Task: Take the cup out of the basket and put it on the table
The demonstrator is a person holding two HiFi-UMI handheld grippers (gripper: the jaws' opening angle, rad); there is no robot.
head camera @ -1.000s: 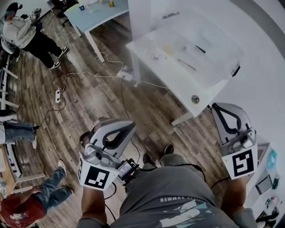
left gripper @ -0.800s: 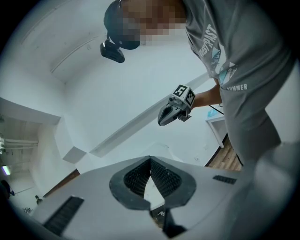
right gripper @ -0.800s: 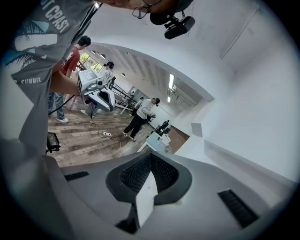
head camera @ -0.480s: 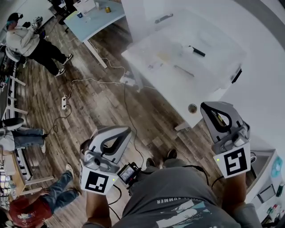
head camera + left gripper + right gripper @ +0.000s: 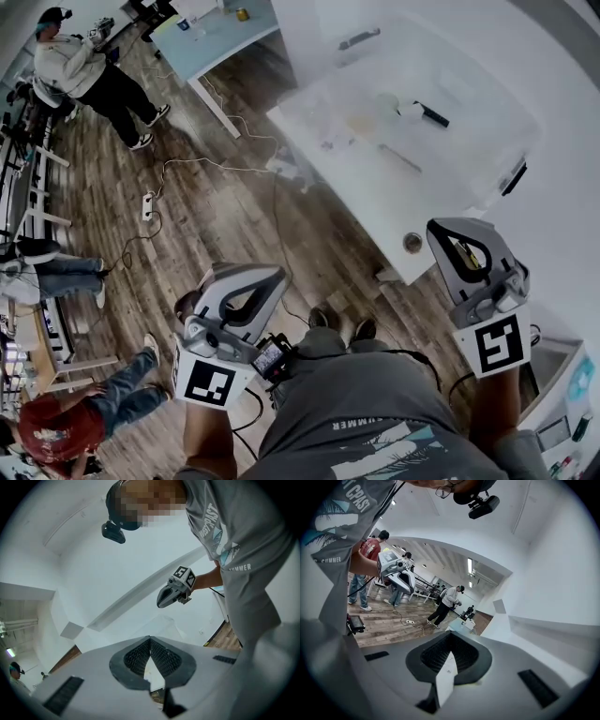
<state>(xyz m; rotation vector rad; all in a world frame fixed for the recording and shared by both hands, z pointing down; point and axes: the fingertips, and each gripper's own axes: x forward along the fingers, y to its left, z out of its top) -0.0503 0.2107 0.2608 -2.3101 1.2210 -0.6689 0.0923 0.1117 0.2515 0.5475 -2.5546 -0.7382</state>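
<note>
On the white table (image 5: 398,202) at the upper right stands a clear, pale basket (image 5: 469,131). Inside it I make out a faint round cup-like shape (image 5: 387,100) and a black object (image 5: 432,114), both washed out. My left gripper (image 5: 277,274) is held close to my body over the wooden floor, shut with nothing in it. My right gripper (image 5: 448,227) hovers beside the table's near corner, also shut and empty. Each shows in the other's view: right gripper (image 5: 160,603), left gripper (image 5: 410,589). Both are well short of the basket.
A small round fitting (image 5: 412,242) sits at the table's near corner. Cables and a power strip (image 5: 147,202) lie on the floor. A blue table (image 5: 220,26) stands at the top, one person (image 5: 89,70) beside it, another person (image 5: 61,427) at lower left.
The view has swung, so the table and basket now sit slightly further right and down. Both grippers stay shut near my body, the left one a little lower in the picture.
</note>
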